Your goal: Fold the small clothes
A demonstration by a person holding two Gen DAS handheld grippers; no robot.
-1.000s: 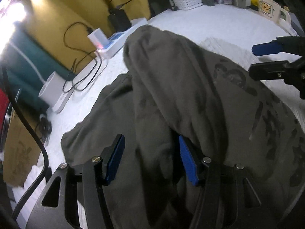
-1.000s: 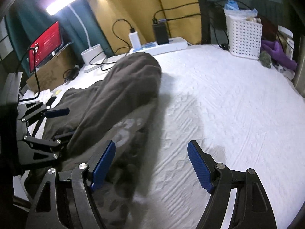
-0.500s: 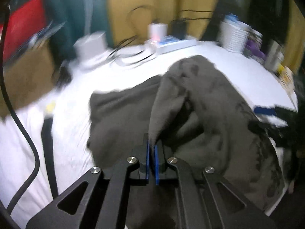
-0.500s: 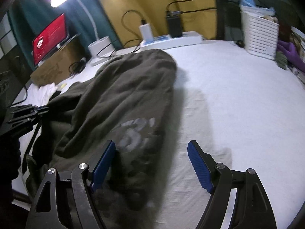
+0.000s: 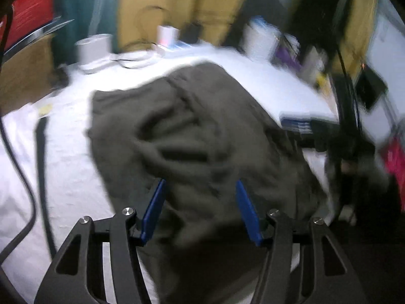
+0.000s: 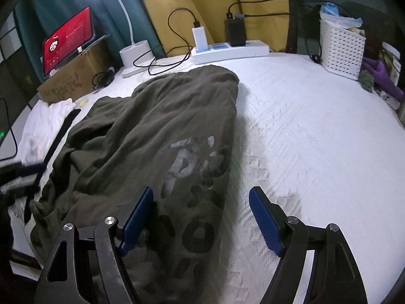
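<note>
- Dark garment (image 6: 141,131): lies rumpled on the white surface (image 6: 316,136); soft, limp, probably light; best pinched at an edge.
- Left tongs (image 5: 200,210): just reopened, apart over cloth.
- Right tongs (image 6: 201,217): apart, empty.

A white, textured cloth-covered table (image 6: 316,131) carried a rumpled dark olive-grey garment with a faded printed pattern (image 6: 152,136), which lay over its left half from the near edge toward the far edge. Along the far edge rested a white power strip with plugged-in chargers (image 6: 230,49) and a white round lamp base (image 6: 136,54). A white perforated plastic basket (image 6: 341,48) stood at the far right corner. A crumpled white cloth (image 6: 48,121) lay by the left edge.
</note>
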